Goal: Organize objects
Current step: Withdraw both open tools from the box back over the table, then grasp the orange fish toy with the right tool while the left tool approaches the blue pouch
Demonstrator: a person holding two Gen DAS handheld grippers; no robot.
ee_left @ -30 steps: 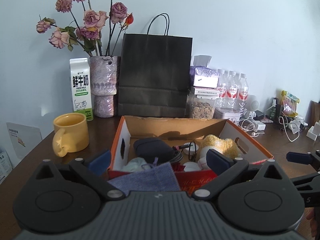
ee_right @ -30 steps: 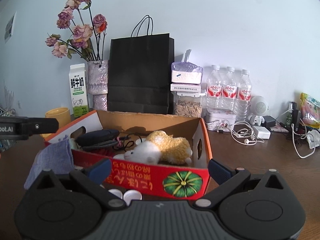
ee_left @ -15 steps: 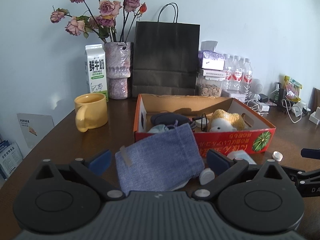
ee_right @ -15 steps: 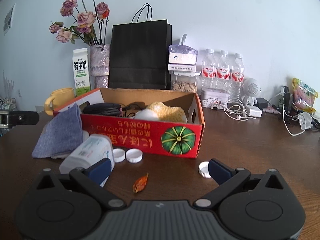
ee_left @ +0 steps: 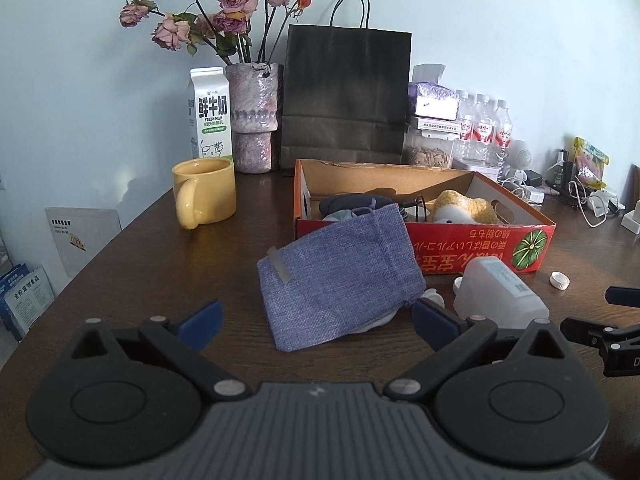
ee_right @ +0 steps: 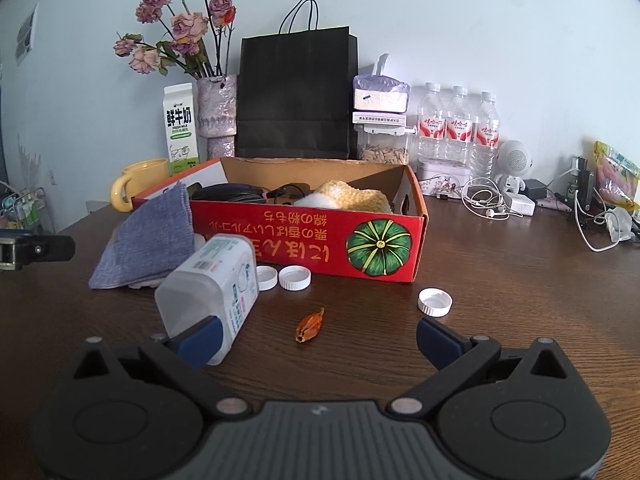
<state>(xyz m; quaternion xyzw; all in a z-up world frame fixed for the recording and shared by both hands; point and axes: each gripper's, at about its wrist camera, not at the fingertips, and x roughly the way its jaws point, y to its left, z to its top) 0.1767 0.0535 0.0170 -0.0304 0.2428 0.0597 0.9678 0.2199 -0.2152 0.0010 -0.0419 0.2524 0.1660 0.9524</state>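
Status: partly done. Red cardboard box (ee_right: 320, 236) holds plush toy (ee_right: 348, 198), black case (ee_right: 228, 192). Outstanding on table (ee_right: 500, 280): blue pouch (ee_left: 340, 276) leaning on box front, plastic bottle (ee_right: 212, 284), three caps (ee_right: 435, 301). Left gripper (ee_left: 316, 320) & right gripper (ee_right: 318, 334): jaws wide apart, both empty.

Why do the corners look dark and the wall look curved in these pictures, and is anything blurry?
Both views come through fisheye lenses: dark corners, edges bending outward. In the left wrist view the paper bag leans and the water bottles look soft; the blue pouch is crisp. In the right wrist view the table shows a soft sheen, and the bottle caps are sharp.
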